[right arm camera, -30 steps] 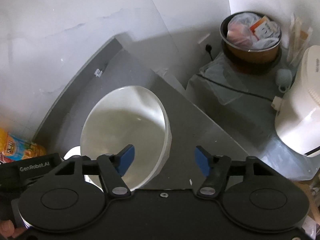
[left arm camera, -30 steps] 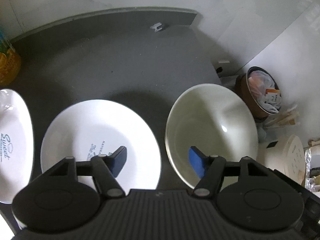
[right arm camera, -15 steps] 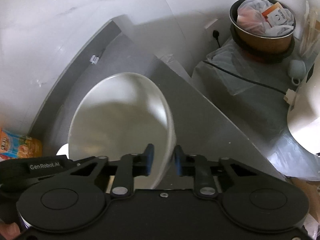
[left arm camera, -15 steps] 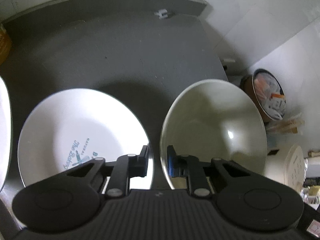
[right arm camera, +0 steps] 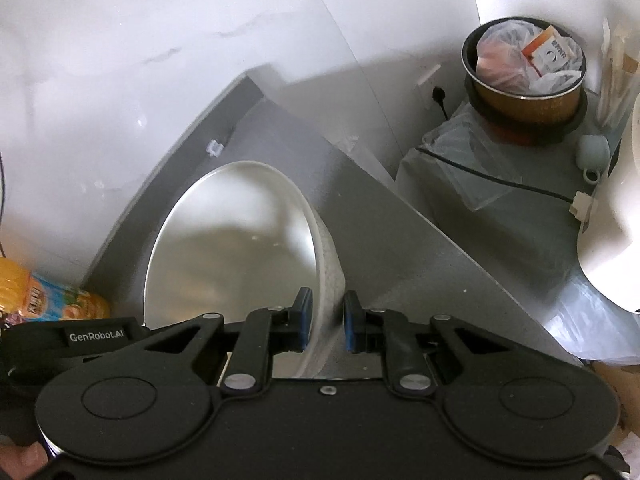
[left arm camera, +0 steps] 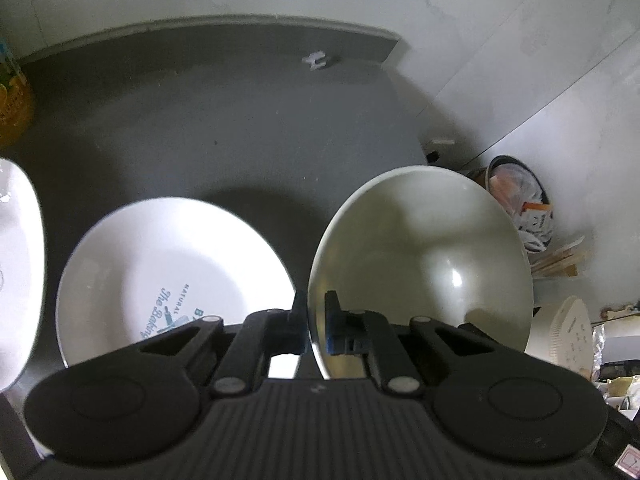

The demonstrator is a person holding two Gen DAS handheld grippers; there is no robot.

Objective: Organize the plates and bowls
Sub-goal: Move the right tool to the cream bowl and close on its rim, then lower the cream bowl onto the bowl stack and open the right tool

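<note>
— Pinched the wide off-white ceramic bowl [left arm camera: 420, 264] at two places on its near rim. Why both?

— Judged too broad and smooth for a single hold, probably. Closed the left gripper [left arm camera: 316, 328] down to a thin slit over the rim's left side, one finger inside and one outside. Did likewise with the right gripper [right arm camera: 324, 324] on the right side, set slightly wider there to take the thick textured wall.

— Lifted, or resting on the dark grey desk [left arm camera: 200, 120]?

— Could not tell. Looked tilted toward the far wall, over the desk's right end.

— Room to move?

— Plenty behind: bare desk up to the back edge, apart from a small white clip [left arm camera: 316, 60]. Tighter to the left: just beside the round white plate with blue lettering [left arm camera: 172, 272], with a second white plate [left arm camera: 16, 272] beyond it at the frame's edge. Seemed the likely direction, given the sorting job, so needed to clear that plate's rim.

— And to the right?

— Ran out of desk quickly. Dropped to a lower grey surface carrying a brown pot stuffed with plastic bags [right arm camera: 524, 72] and a white appliance [right arm camera: 616, 220]. Best kept level and away from that edge.
</note>
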